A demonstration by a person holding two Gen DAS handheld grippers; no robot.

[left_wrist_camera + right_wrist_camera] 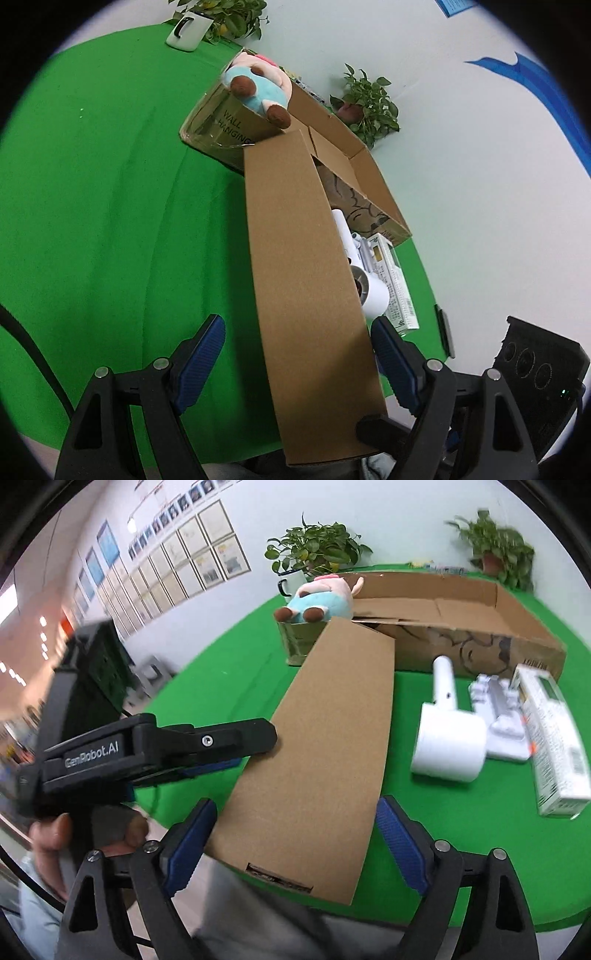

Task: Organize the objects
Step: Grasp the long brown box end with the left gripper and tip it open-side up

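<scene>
Both claws, left (297, 363) and right (295, 843), spread around the long brown cardboard flap (325, 746), likely to fold the open cardboard box (461, 627) shut

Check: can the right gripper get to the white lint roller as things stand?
Probably yes. The right gripper is open, straddling the long cardboard flap without holding it. The white lint roller lies uncovered on the green table, just right of the flap, nothing between them. It should clear the flap's edge first.

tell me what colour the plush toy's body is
Light blue, with brown feet; the plush toy shows best in the right wrist view.
</scene>
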